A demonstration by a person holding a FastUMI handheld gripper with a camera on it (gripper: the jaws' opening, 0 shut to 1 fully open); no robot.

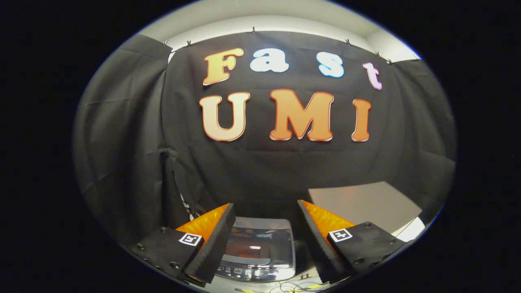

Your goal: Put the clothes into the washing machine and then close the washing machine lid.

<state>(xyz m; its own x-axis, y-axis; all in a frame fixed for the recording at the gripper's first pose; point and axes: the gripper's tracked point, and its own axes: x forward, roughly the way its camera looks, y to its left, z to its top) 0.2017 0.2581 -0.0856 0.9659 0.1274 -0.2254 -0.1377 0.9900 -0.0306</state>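
Observation:
A small top-loading washing machine (260, 248) stands below and ahead of me, seen between my two fingers. Its glossy tinted lid lies flat over the tub, and a strip of buttons runs along its near edge. My gripper (264, 209) hangs well above the machine, open, with nothing between the fingers. No clothes are visible from here.
A pale grey table top (366, 205) stretches to the right of the machine, behind the right finger. Thin cables (293, 288) lie on the surface in front of the machine. Black cloth walls close the booth at the back and left.

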